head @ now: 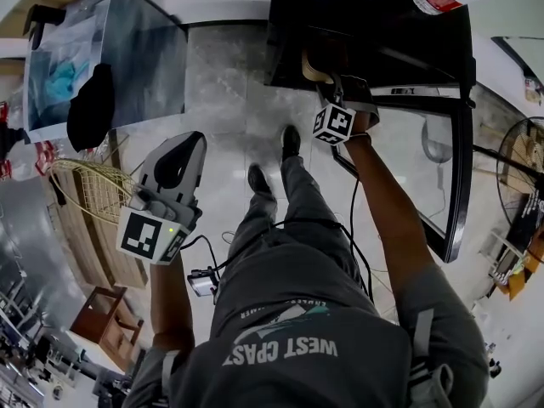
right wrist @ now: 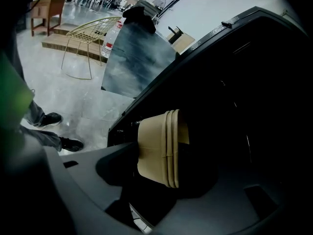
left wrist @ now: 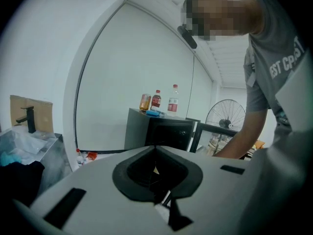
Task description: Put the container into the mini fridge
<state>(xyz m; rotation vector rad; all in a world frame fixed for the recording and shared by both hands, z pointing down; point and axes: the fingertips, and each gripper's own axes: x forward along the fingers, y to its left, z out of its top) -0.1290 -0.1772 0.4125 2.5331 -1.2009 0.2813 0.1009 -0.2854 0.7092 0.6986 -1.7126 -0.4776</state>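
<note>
"Two grippers to enter. Which has the goods?"

"Item one: right gripper (head: 330,82), upper middle of the head view, jaws clamped wide on the tan container (right wrist: 160,148). From where I stand it sits right at the mouth of the mini fridge (head: 285,53), with the door (head: 459,185) swung open at the right. It's not set down yet, I'd judge."

"Why that hold?"

"Base toward one jaw, rim toward the other, likely so it goes in ahead of the hand without fouling the door. Item two: left gripper (left wrist: 155,153), jaws pressed together on nothing, at the left of the head view, well apart from the fridge. It's probably kept aside to leave the opening free."

"Anything one view keeps to itself?"

"Right gripper view: the container's rim bands against the dark cavity, which the head view reduces to a tan sliver. Left gripper view: bottles (left wrist: 157,99) on the fridge top, and a standing fan (left wrist: 226,119) beyond."
</note>
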